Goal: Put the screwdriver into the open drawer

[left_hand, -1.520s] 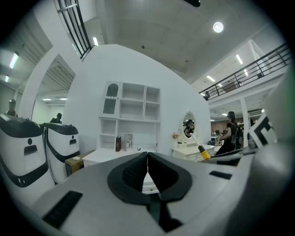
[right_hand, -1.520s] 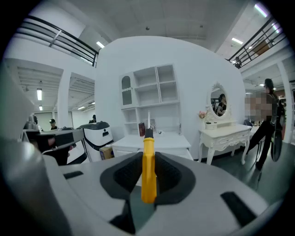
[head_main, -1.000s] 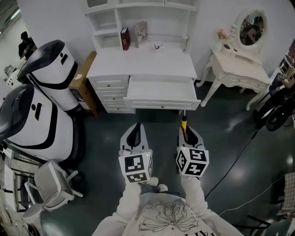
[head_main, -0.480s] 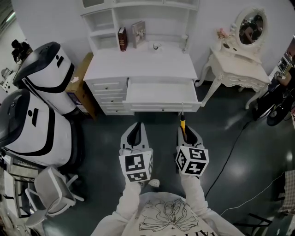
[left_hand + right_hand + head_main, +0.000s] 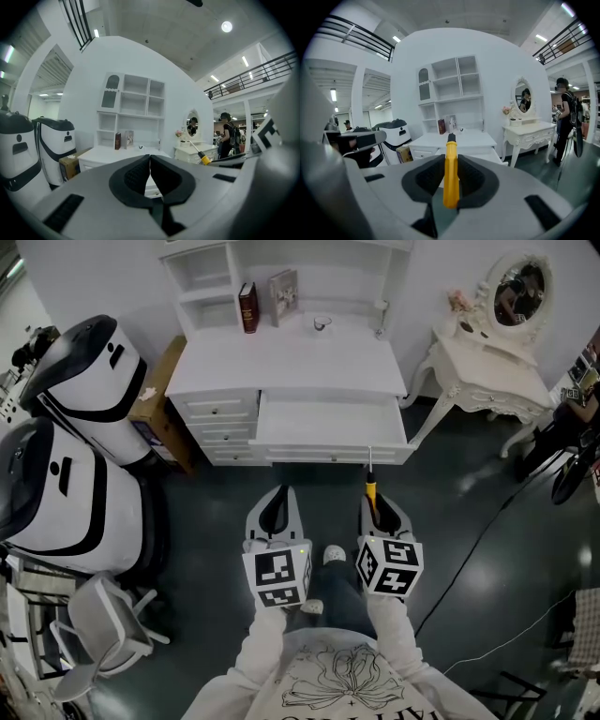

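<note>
My right gripper (image 5: 375, 505) is shut on the yellow-handled screwdriver (image 5: 451, 174), whose shaft (image 5: 369, 462) points ahead at the open drawer (image 5: 330, 421) of the white desk (image 5: 286, 362). In the head view the screwdriver tip sits just short of the drawer's front edge. The screwdriver handle (image 5: 373, 491) sticks out past the jaws. My left gripper (image 5: 274, 510) hangs beside the right one, left of it, shut with nothing between its jaws (image 5: 150, 165).
Two white-and-black machines (image 5: 70, 427) stand on the left with a cardboard box (image 5: 155, 399) by the desk. A white dressing table with an oval mirror (image 5: 492, 352) stands at the right. Books (image 5: 267, 296) sit on the desk's shelf. A black cable (image 5: 478, 549) crosses the dark floor.
Both grippers have come a little closer to the desk, and the screwdriver tip is nearer the drawer's front. The grip has not changed.
</note>
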Available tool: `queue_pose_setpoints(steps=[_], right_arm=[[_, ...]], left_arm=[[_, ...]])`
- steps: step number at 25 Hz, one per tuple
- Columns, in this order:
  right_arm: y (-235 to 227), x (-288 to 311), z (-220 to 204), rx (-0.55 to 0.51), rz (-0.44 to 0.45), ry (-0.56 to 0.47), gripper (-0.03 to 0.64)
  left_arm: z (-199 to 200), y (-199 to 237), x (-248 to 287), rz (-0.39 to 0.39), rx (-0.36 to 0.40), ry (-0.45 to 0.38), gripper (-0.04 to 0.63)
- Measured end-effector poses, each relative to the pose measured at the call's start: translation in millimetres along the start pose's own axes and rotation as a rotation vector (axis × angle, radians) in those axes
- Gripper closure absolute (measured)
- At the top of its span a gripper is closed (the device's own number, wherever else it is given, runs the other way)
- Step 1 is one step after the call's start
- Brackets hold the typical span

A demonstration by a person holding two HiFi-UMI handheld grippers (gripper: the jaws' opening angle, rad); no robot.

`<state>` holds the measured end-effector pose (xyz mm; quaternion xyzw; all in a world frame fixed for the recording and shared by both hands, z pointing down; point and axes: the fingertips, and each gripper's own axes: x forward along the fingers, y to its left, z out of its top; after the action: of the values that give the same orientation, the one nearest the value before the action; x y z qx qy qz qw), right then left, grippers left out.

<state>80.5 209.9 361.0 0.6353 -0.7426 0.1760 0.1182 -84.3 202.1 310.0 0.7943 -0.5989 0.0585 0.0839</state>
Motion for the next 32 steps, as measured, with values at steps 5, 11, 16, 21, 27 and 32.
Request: queue_pose_setpoints(steps=[5, 11, 16, 21, 27, 32], right_arm=[[-7, 29, 8, -0.004, 0.010, 0.005, 0.537], [-24, 77, 25, 0.005, 0.030, 0.011, 0.537], [-45, 124, 46, 0.005, 0.048, 0.018, 0.537], [-70, 173, 78, 0.000, 0.067, 0.012, 0.537], [-92, 230, 100, -0.003, 0.091, 0.027, 0.537], [-103, 261, 103, -0.004, 0.104, 0.054, 0.537]], left_arm=[[0, 8, 27, 0.017, -0.003, 0.008, 0.589], [5, 12, 77, 0.033, -0.004, 0.015, 0.589], [15, 9, 130, 0.045, -0.001, 0.021, 0.589], [33, 5, 185, 0.061, 0.003, 0.015, 0.589], [39, 10, 242, 0.090, 0.000, 0.028, 0.589], [36, 15, 274, 0.108, -0.008, 0.045, 0.589]])
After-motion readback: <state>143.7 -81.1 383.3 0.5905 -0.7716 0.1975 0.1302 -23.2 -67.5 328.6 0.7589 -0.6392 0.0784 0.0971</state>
